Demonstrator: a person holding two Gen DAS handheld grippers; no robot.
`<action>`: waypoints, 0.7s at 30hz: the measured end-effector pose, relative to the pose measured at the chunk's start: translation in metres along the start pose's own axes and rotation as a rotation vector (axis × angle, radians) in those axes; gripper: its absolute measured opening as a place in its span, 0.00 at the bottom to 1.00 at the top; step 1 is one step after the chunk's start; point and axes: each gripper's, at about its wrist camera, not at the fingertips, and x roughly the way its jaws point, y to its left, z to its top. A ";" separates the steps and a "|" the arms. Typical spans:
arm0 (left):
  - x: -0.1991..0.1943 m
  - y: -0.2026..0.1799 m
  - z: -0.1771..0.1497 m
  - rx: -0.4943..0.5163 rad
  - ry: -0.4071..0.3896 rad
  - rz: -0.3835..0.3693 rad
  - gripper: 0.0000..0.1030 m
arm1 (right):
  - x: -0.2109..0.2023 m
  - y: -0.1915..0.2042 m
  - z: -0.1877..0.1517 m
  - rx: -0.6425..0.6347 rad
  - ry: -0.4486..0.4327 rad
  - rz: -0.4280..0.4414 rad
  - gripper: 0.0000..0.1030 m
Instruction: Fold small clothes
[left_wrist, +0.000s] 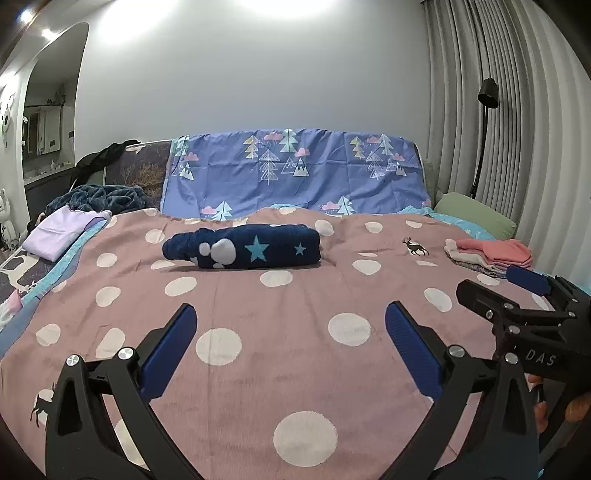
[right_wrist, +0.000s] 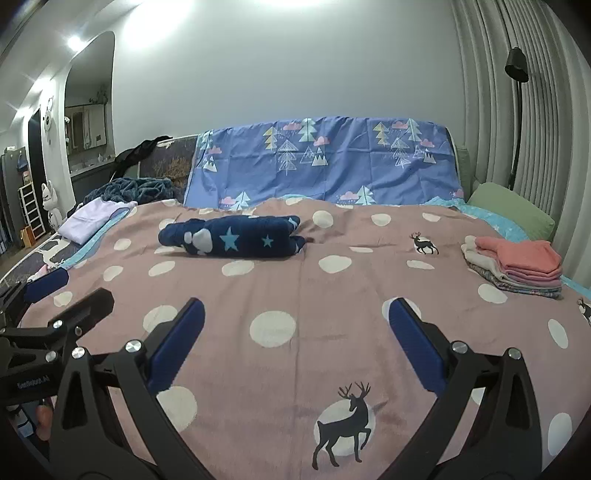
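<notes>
A folded navy garment (left_wrist: 243, 249) (right_wrist: 231, 240) with stars and white patches lies mid-bed on the pink polka-dot blanket (left_wrist: 280, 332) (right_wrist: 332, 295). A stack of folded small clothes (left_wrist: 487, 255) (right_wrist: 517, 266), pink on top, sits at the right edge. My left gripper (left_wrist: 290, 317) hovers open over the near part of the blanket, empty, well short of the navy garment. My right gripper (right_wrist: 295, 310) is likewise open and empty beside it. Each gripper shows in the other's view: the right gripper (left_wrist: 517, 291), the left gripper (right_wrist: 55, 295).
A lilac folded cloth (left_wrist: 59, 232) (right_wrist: 92, 218) and a dark rumpled blanket (left_wrist: 103, 197) lie at the far left. A blue tree-print sheet (left_wrist: 295, 170) covers the headboard. A green pillow (right_wrist: 513, 210), grey curtains (right_wrist: 535, 129) and a black floor lamp (right_wrist: 517, 66) stand at right.
</notes>
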 end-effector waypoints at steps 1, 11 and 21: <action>0.001 0.000 -0.001 -0.002 0.003 0.001 0.99 | 0.001 0.001 -0.001 -0.002 0.003 0.000 0.98; 0.005 -0.003 -0.008 0.013 0.023 0.026 0.99 | 0.006 0.004 -0.004 -0.012 0.032 -0.002 0.98; 0.005 -0.007 -0.015 0.031 0.033 0.033 0.99 | 0.007 0.004 -0.008 -0.009 0.049 -0.007 0.98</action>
